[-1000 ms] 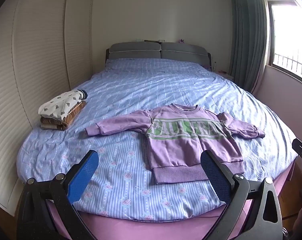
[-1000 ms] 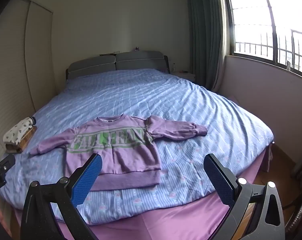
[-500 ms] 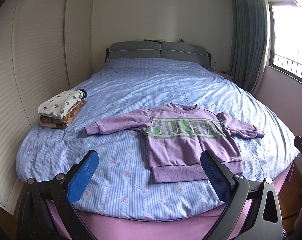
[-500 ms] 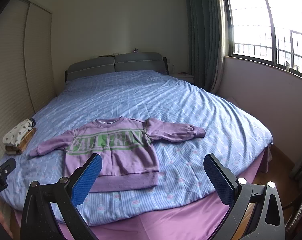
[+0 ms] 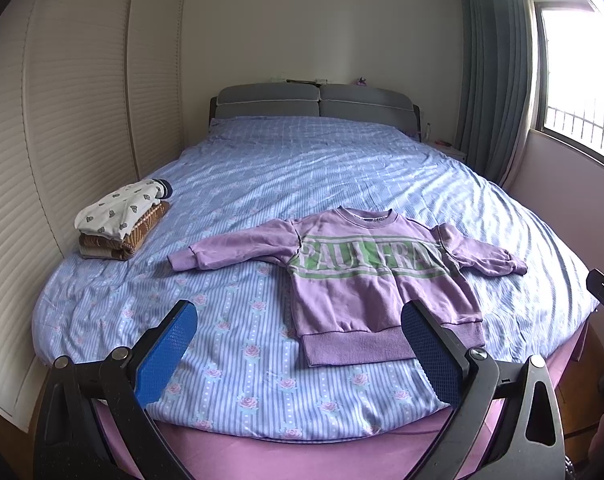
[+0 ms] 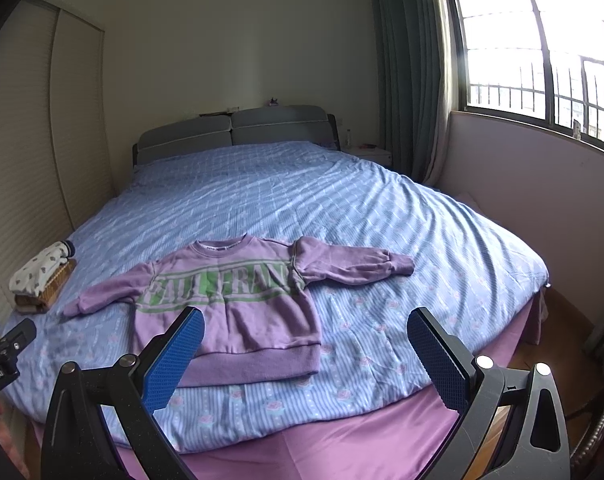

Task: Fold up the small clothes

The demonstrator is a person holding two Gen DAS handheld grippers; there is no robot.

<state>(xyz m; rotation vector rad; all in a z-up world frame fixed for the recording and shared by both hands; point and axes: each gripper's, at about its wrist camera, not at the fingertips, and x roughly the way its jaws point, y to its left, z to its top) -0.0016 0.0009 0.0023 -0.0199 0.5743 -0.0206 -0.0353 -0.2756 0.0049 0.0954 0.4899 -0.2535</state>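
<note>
Sweatshirt (image 5: 374, 276), lilac with a green lettered band, lies face up and spread flat on the bed (image 5: 302, 168), near the foot edge, right of centre in the left wrist view. Both sleeves out sideways. Neck points to the headboard (image 5: 318, 102), ribbed hem toward me. Body axis runs head to foot of the bed; the longest line, cuff to cuff, runs across it.

My left tool (image 5: 297, 344) hangs above the foot of the bed, blue pads wide apart, nothing between them. My right tool (image 6: 306, 348) is the same: spread wide, empty, short of the hem. Neither touches cloth.

Folded stack (image 5: 121, 220), a white printed piece on brown knit, sits at the left edge of the bed, well apart from the sweatshirt.

Risks, as I judge them:
- Striped bedsheet (image 5: 229, 320) is loose and rippled under the garment. A low pinch could take sheet along with the cuff or hem and drag everything.
- Fleece looks thick; gripping one layer only would let the back layer lag and bunch the fold.
- Hem lies close to the foot edge. Pulling toward me could slide the sweatshirt off the bed.
- The sleeve on my right looks slightly bunched at the shoulder, so the fold may come out skewed unless smoothed first.
</note>
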